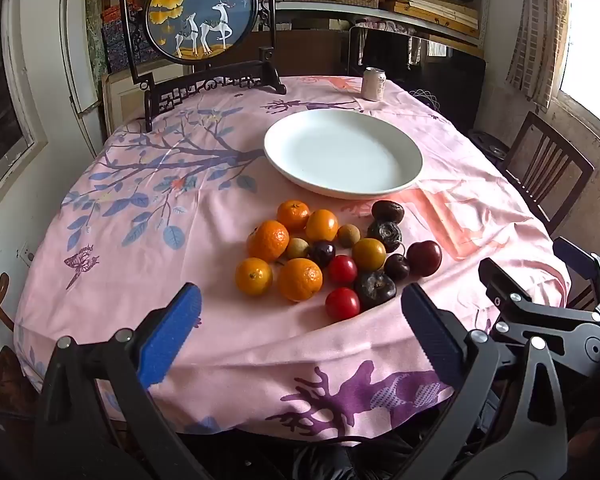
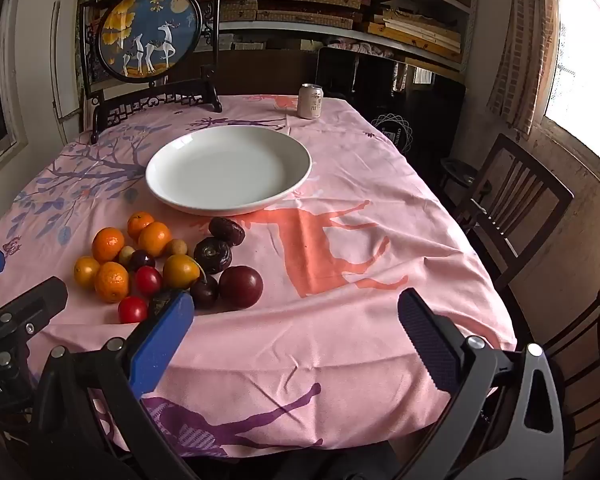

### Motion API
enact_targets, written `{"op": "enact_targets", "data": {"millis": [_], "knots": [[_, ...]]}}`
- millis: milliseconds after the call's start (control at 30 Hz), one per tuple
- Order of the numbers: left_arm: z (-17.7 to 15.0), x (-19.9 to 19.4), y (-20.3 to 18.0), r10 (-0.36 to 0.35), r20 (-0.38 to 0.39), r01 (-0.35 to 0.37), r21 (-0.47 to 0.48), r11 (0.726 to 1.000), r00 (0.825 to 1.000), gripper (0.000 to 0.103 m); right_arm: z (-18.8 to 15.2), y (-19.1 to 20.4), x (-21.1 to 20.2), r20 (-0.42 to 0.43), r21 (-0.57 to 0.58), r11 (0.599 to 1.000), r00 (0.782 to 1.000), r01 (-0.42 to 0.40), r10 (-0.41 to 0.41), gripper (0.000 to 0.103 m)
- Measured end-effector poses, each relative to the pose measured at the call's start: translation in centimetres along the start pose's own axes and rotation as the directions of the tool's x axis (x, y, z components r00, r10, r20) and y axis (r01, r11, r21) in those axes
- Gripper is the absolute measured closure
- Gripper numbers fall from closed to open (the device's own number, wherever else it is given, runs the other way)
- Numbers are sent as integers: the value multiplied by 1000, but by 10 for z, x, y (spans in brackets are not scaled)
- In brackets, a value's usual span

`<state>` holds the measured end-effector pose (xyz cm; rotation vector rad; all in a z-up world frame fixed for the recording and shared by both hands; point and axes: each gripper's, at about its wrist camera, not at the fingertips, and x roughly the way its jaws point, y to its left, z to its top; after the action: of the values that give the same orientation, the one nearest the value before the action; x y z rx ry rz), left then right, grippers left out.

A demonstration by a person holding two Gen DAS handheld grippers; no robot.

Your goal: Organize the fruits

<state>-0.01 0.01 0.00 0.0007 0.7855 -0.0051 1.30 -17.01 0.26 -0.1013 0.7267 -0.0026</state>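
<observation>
A heap of fruit (image 1: 332, 256) (image 2: 168, 264) lies on the pink tablecloth: several oranges (image 1: 268, 240), small red tomatoes (image 1: 342, 303), dark plums (image 1: 424, 258) and wrinkled dark fruits (image 1: 374, 290). Behind the heap stands an empty white plate (image 1: 342, 154) (image 2: 228, 168). My left gripper (image 1: 300, 332) hovers open over the near table edge, short of the fruit, nothing between its fingers. My right gripper (image 2: 296, 332) is open too, to the right of the heap, above bare cloth. Its blue finger (image 2: 160, 340) covers part of a dark fruit.
A drink can (image 1: 374, 84) (image 2: 310, 101) stands at the table's far edge. A round deer picture on a dark wooden stand (image 1: 202, 12) (image 2: 150, 30) occupies the far left. A wooden chair (image 2: 512, 200) sits at the right side. Shelves with boxes fill the back wall.
</observation>
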Motion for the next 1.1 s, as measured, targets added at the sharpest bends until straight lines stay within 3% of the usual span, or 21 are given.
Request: {"op": "enact_targets", "data": {"millis": [1100], "knots": [[0, 0, 0, 3, -5, -3, 2, 1000, 1000, 2, -1, 0, -1, -5, 5, 1000, 1000, -5, 5, 1]]}}
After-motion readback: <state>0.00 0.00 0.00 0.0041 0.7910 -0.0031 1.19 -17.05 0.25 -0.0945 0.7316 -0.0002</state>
